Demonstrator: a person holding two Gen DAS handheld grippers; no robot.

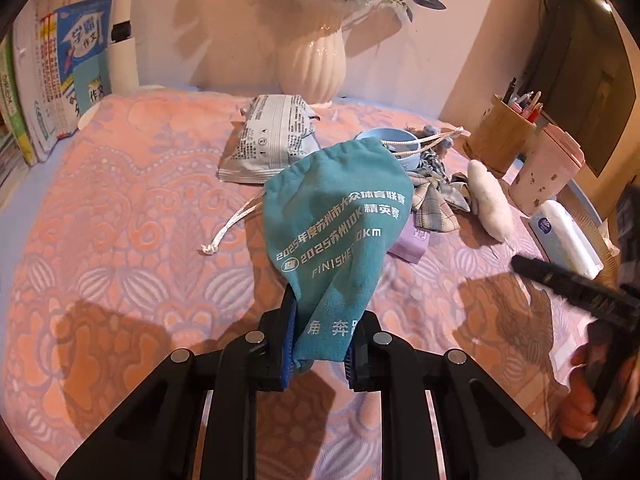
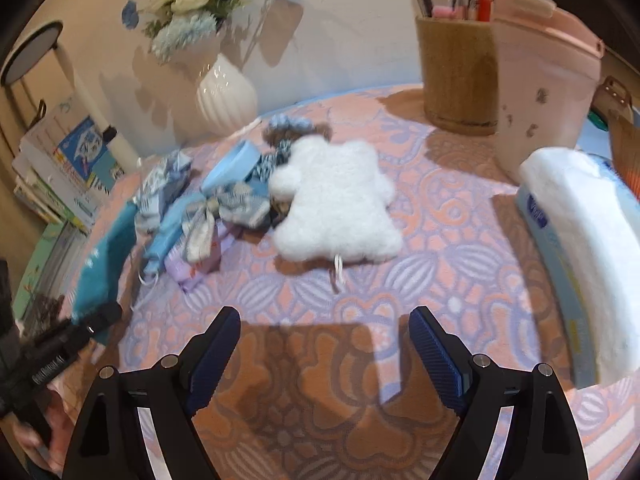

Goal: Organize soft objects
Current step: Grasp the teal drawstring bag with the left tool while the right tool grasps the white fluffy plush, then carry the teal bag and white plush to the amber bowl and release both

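A: Left wrist view first. What lies under everything?

B: A pink and lilac patterned cloth [image 1: 132, 216] covers the surface, and a plain pale wall rises behind it. At the upper left of the frame stand some books [image 1: 60, 76]; top centre, a white ribbed vase [image 1: 314, 60] with pale flowers.

A: And the left gripper [image 1: 320, 344]?

B: Bottom centre, its jaws clamped on the lower end of a teal drawstring pouch [image 1: 340, 224], which stretches up to mid-frame with white printing on it. Its cord [image 1: 232, 224] trails off to the left onto the cloth.

A: Behind the pouch?

B: A crinkled printed packet [image 1: 272, 140], and to its right a blue bowl [image 1: 390, 140], a checked bow [image 1: 434, 196] and a white fluffy toy [image 1: 490, 208]. At the right edge are a wooden pen holder [image 1: 498, 140], a pink cup [image 1: 548, 168] and a tissue pack [image 1: 566, 236].

A: Now the right wrist view.

B: It is somewhat blurred. The right gripper [image 2: 326, 348] sits at the bottom, jaws spread wide with nothing between them, over the same cloth. The fluffy toy lies in mid-frame, the pouch hangs at the left edge, and the pen holder and cup stand at the upper right.
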